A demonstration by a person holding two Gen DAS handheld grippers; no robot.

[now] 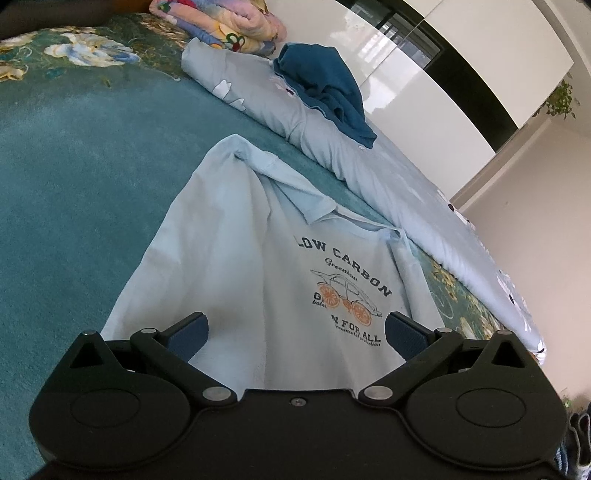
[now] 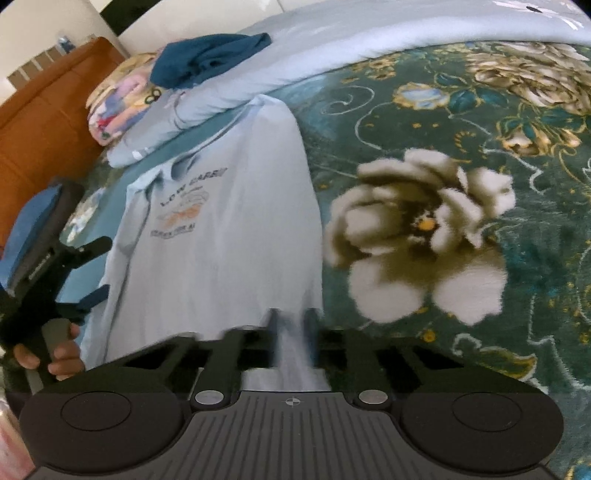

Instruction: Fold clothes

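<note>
Left wrist view shows your left gripper (image 1: pixel 295 328) spread wide above the pale blue shirt (image 1: pixel 236 258) on the green blanket (image 1: pixel 74 166) — collar pointing away. Right wrist view alone shows your right gripper (image 2: pixel 291 332) pinching the shirt's hem — its length runs away from you.

Two grippers are counted, the left gripper (image 1: pixel 295 328) and the right gripper (image 2: pixel 291 332); one pale blue printed T-shirt (image 1: pixel 258 266) is seen; one dark blue garment (image 1: pixel 325 92) is counted on one folded light blue quilt (image 1: pixel 369 162); one multicoloured folded blanket (image 1: pixel 221 22) is seen; one green floral bedspread (image 2: pixel 480 184) is counted; one hand (image 2: pixel 62 354) is visible.
</note>
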